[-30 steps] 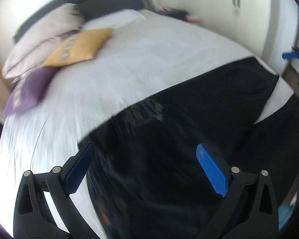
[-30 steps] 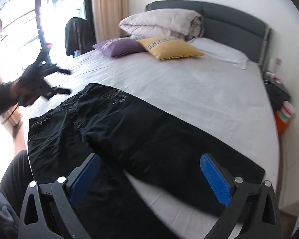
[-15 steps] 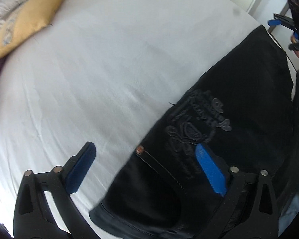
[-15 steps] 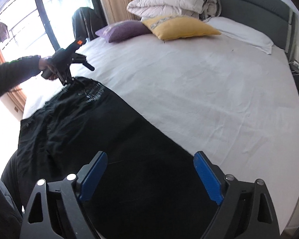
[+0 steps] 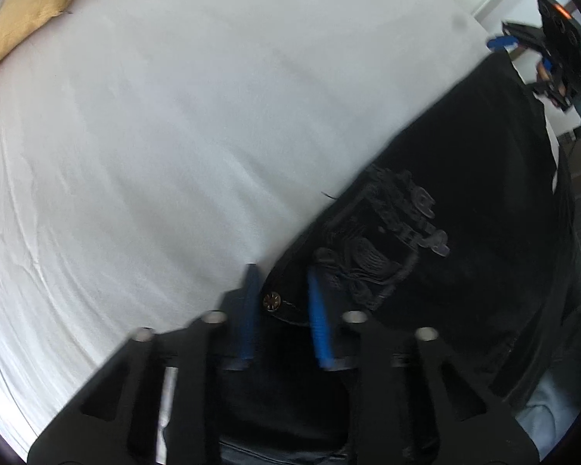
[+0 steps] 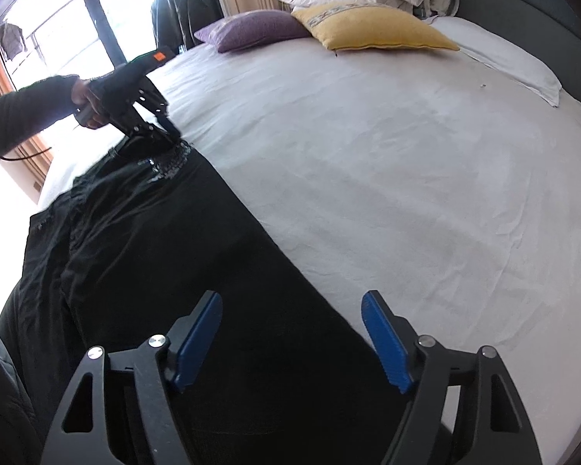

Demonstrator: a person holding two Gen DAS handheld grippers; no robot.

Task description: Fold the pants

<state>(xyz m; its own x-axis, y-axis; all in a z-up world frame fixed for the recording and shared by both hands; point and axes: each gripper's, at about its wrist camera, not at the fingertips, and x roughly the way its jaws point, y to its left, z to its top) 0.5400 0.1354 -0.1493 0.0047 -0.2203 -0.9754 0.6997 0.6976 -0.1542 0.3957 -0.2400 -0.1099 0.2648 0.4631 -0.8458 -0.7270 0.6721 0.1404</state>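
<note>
Pants (image 6: 166,255): one pair, two cushions (image 6: 372,27)

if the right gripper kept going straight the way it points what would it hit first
Most likely the black pants on the bed: the right gripper points down at the leg, fingers apart, nothing between.

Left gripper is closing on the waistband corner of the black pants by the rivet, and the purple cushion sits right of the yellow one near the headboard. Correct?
Not quite. In the right wrist view the purple cushion lies left of the yellow cushion. The rest holds: the left gripper has just been closing on the waistband corner of the black pants by the rivet.
</note>
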